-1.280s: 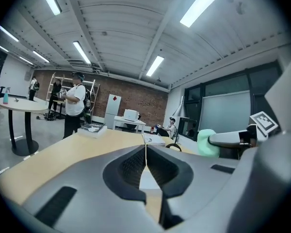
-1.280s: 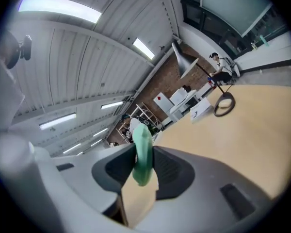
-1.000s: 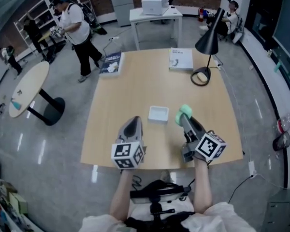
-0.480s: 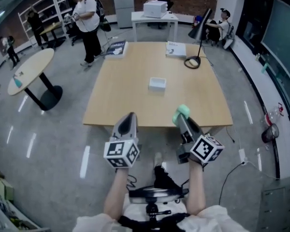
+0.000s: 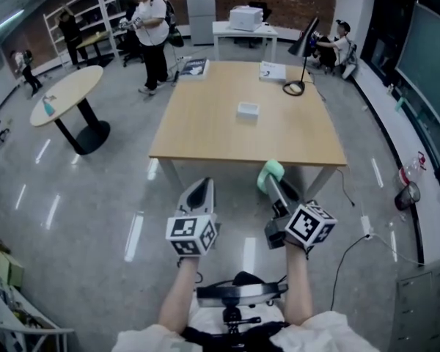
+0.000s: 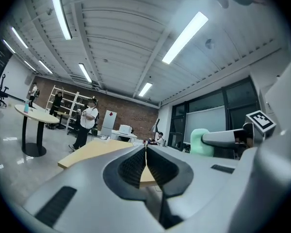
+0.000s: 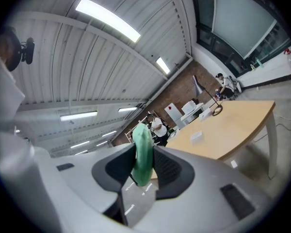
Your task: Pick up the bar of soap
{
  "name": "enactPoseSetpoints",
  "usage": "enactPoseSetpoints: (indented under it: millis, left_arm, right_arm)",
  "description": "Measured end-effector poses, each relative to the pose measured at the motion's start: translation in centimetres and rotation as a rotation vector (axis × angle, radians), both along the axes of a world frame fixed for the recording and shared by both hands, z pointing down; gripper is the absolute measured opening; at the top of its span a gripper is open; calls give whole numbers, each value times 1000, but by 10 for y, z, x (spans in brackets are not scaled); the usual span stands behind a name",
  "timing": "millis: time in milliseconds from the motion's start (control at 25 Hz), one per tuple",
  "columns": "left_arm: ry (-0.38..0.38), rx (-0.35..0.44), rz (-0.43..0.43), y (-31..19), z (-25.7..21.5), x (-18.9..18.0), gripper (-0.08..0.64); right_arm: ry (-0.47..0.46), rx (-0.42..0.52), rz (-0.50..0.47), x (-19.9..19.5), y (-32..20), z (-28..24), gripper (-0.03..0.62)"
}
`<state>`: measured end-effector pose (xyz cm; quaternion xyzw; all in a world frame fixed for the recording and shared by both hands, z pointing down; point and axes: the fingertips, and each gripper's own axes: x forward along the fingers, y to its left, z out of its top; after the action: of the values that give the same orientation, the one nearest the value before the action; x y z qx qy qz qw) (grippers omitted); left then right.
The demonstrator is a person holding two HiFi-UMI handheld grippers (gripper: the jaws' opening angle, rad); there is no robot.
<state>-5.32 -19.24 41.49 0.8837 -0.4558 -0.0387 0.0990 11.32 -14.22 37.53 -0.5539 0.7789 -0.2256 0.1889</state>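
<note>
Bar of soap (image 7: pixel 141 152), pale green, pinched edge-on between the fingers (image 7: pixel 117 166) of the right gripper (image 5: pixel 268 185), held off the desk (image 5: pixel 205 123), over the floor; left gripper (image 5: pixel 200 194) closed, empty. Judgement: soap likely slick; firm, even squeeze, no jerks.

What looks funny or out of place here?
Nothing is spilled or broken. The one odd thing is the green soap bar. It is pinched in the right gripper, out over the floor, away from the table.
</note>
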Motion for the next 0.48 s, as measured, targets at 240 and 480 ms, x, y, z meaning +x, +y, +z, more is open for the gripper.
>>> enactPoseSetpoints:
  millis: [240, 480]
  left_arm:
    - [52, -10, -32, 49, -2, -17, 15]
    - [33, -15, -24, 130, -3, -9, 15]
  right_arm:
    - [25, -3, -17, -13, 51, -2, 121]
    - [5, -1, -9, -7, 139, -1, 121]
